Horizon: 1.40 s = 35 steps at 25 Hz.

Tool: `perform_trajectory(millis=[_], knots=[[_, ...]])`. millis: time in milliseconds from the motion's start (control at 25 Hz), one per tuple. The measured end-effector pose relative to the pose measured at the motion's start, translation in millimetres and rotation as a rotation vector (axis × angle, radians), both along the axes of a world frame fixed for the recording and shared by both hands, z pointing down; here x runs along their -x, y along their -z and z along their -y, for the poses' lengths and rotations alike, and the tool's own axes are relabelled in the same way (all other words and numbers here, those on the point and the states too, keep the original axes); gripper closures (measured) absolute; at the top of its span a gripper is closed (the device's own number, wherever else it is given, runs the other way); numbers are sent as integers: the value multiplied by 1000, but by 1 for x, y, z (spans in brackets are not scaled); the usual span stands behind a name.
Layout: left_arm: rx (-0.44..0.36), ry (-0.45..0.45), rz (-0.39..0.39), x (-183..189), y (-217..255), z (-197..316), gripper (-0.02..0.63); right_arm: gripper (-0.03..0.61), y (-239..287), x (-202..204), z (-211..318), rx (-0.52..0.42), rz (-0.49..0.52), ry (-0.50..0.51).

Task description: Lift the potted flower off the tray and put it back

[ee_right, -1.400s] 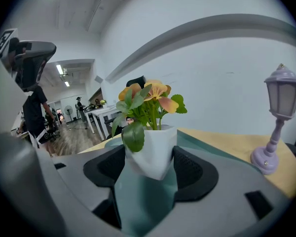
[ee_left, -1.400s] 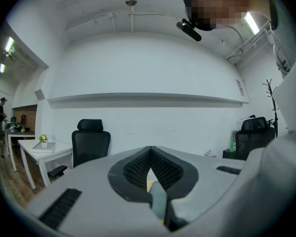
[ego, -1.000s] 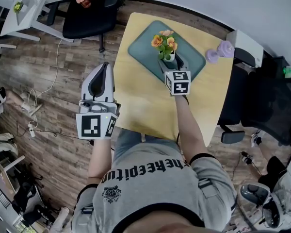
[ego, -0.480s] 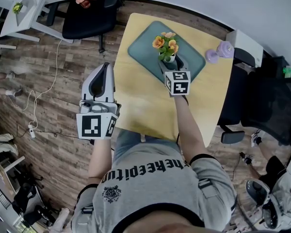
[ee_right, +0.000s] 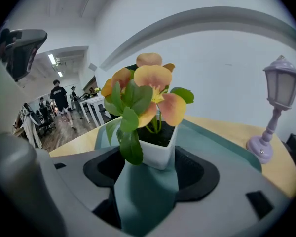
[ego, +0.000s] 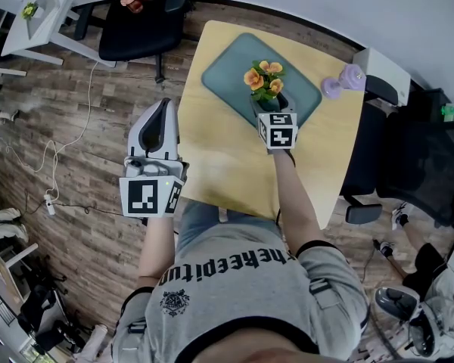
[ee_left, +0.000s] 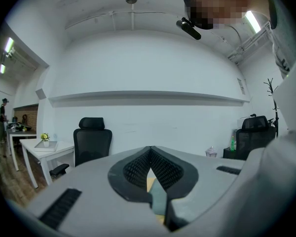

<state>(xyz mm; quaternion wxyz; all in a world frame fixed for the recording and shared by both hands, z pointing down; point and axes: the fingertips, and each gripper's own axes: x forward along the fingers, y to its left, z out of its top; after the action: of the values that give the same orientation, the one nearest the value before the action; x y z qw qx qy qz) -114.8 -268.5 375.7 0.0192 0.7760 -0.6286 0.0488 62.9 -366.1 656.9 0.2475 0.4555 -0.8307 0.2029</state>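
The potted flower [ego: 264, 79], orange blooms in a small white pot [ee_right: 161, 149], is over the teal tray [ego: 225, 65] on the yellow table [ego: 219, 157]. My right gripper [ego: 269, 97] reaches in from the near side, and its jaws stand wide with the pads against both sides of the pot. In the right gripper view the flower [ee_right: 148, 90] fills the middle, with the tray [ee_right: 214, 142] showing under and behind the pot. Whether the pot's base touches the tray is not visible. My left gripper [ego: 164, 106] hangs off the table's left edge, shut and empty [ee_left: 149, 154].
A small lilac lantern [ego: 342, 82] stands on the table right of the tray [ee_right: 276, 107]. A white box [ego: 386, 70] and a black chair [ego: 420, 165] sit right of the table, another black chair [ego: 140, 17] at the far left. People stand far off in the room.
The flower has shifted a little toward the right gripper and looks nearer the head camera. The right gripper tilted slightly. The left gripper has kept still.
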Motion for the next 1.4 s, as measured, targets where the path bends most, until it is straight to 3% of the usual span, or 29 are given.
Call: perform_trajectory(millis=[320, 560, 680, 840, 880, 1400], knots=[[-9, -17, -5, 9, 4, -8, 611, 265, 9, 2, -7, -18, 1, -31], [-36, -77, -23, 6, 15, -7, 611, 267, 30, -7, -27, -35, 45, -105], [-51, -120, -33, 3, 24, -7, 611, 316, 48, -5, -41, -49, 78, -113], [-72, -183, -46, -5, 33, -5, 611, 547, 76, -8, -58, -109, 90, -148], [-78, -200, -50, -7, 36, -5, 611, 575, 85, -10, -61, -127, 95, -158], [-144, -386, -88, -32, 66, -6, 611, 577, 205, -23, -87, -388, 137, -261]])
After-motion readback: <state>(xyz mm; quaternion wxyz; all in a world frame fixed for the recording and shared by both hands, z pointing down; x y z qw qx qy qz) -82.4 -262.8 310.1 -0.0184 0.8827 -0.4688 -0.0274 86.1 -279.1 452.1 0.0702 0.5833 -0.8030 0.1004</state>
